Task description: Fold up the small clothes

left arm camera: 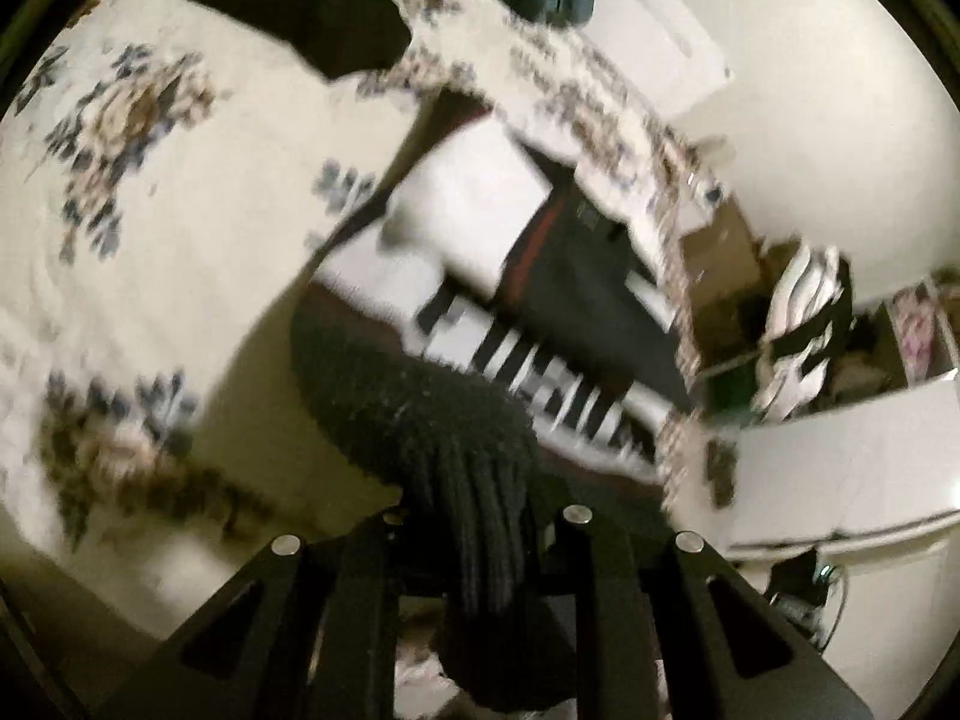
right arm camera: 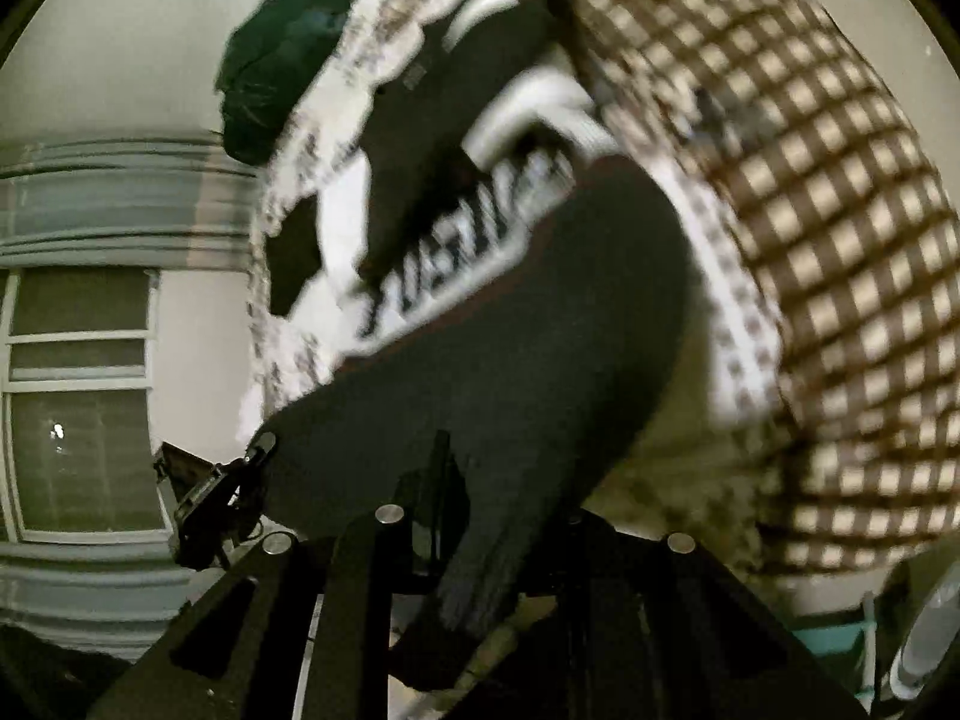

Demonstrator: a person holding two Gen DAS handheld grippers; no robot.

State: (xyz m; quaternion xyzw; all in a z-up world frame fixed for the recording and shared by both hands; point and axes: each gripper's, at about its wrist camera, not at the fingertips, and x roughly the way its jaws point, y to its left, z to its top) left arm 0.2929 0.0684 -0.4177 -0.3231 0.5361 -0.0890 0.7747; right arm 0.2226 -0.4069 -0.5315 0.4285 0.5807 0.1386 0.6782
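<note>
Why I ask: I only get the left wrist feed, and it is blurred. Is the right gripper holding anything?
Observer: Yes. The right gripper is shut on a dark cloth that runs up from between its fingers.
Operator: What is off to its right?
Observer: A brown-and-cream checked fabric fills that side of the right wrist view; the blur hides what it belongs to.
Operator: And on the left?
Observer: A window with a pale frame, set in the wall.
</note>
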